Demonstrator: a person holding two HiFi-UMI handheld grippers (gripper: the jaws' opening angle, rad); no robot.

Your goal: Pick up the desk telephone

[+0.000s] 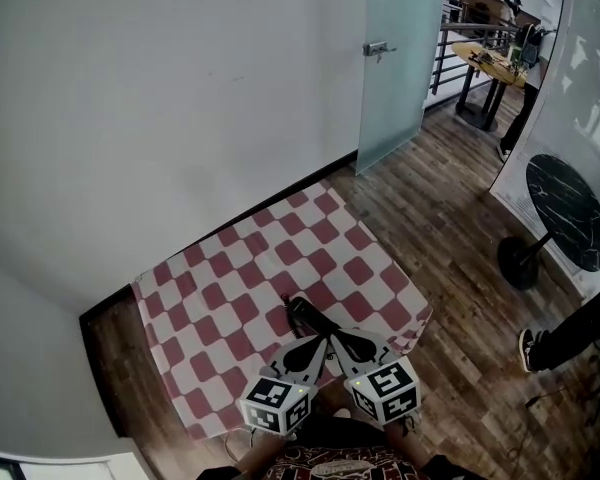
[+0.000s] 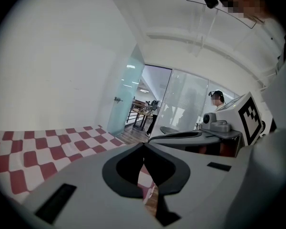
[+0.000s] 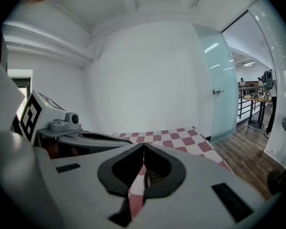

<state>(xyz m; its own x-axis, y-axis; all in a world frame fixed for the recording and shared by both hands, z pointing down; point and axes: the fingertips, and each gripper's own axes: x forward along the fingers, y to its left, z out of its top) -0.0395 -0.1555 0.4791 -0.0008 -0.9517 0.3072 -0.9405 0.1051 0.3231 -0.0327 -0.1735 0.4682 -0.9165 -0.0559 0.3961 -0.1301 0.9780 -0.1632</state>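
A small dark object (image 1: 299, 314), apparently the desk telephone, lies on the red-and-white checkered cloth (image 1: 250, 268) just beyond my gripper tips; most of it is hidden by them. My left gripper (image 1: 323, 341) and right gripper (image 1: 338, 337) sit side by side at the near edge of the cloth, their tips almost touching each other. Both are shut with nothing held. In the left gripper view the left gripper (image 2: 143, 145) has its jaws meeting over the cloth. In the right gripper view the right gripper (image 3: 143, 145) is shut too, with a dark meshed surface (image 3: 155, 177) showing just behind its jaws.
A white wall runs behind the cloth-covered table. A frosted glass door (image 1: 395, 58) stands at the back right. Wooden floor (image 1: 450, 218) lies to the right, with a round black table (image 1: 570, 213) and a person's leg and shoe (image 1: 560, 340).
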